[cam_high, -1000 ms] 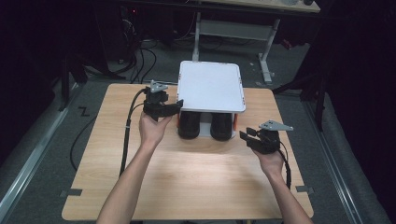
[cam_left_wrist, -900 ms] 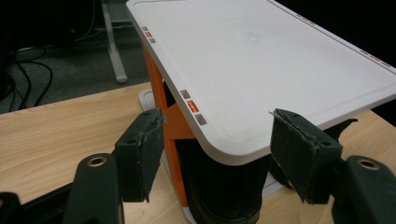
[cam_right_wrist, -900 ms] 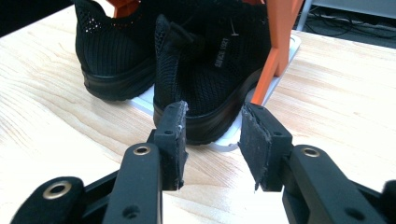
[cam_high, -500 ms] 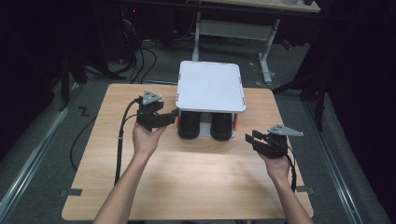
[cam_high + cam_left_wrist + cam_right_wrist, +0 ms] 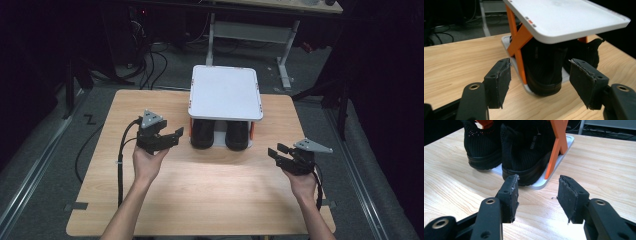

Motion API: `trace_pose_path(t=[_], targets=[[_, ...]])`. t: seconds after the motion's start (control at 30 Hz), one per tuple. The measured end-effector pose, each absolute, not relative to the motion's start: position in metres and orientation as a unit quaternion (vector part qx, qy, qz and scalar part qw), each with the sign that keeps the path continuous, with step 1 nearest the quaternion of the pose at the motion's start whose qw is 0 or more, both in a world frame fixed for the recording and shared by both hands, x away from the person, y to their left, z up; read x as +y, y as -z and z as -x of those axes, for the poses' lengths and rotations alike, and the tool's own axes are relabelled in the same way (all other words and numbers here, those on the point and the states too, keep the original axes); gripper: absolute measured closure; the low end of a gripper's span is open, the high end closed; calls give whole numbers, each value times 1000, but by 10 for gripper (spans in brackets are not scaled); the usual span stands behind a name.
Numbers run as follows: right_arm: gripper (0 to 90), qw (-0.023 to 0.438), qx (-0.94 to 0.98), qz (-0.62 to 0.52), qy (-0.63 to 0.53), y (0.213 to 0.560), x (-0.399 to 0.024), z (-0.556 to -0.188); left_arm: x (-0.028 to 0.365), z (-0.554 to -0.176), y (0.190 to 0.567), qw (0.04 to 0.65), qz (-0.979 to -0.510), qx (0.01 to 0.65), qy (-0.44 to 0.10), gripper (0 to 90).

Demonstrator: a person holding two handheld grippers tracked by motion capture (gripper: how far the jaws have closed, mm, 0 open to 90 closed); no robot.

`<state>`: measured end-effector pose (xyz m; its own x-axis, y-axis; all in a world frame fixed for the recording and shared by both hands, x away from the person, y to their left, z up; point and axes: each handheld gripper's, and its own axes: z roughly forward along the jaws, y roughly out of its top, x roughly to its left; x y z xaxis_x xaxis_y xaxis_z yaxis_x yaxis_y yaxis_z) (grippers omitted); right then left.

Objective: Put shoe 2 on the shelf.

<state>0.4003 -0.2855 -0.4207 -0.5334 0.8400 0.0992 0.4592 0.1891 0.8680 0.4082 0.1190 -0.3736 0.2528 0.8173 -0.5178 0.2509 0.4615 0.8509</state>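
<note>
High view, white rack top (image 5: 225, 92) hiding most of two black shoes (image 5: 220, 134), left tongs (image 5: 172, 136) at nine o'clock, wide and empty, right tongs (image 5: 276, 151) at four o'clock, jaws just opening, empty, tongs views, orange struts (image 5: 520, 40) beneath.

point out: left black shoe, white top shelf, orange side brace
left black shoe (image 5: 544, 72), left gripper view, on its heel.
white top shelf (image 5: 225, 92), high view, middle of its flat top.
orange side brace (image 5: 556, 147), right gripper view, on the crossed strut beside the shoes.

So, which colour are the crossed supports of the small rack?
Orange; the crossed supports show best in the left gripper view, beside the black shoes.
</note>
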Motion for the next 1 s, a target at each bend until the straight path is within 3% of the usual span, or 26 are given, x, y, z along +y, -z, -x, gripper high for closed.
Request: trace_pose_path(t=[0.33, 1.0], targets=[[492, 205, 738, -445, -463, 427, -300, -391, 126, -394, 391, 618, -484, 574, -235, 342], [490, 194, 736, -468, -449, 450, -312, -387, 153, -375, 449, 573, -495, 620, -205, 342]])
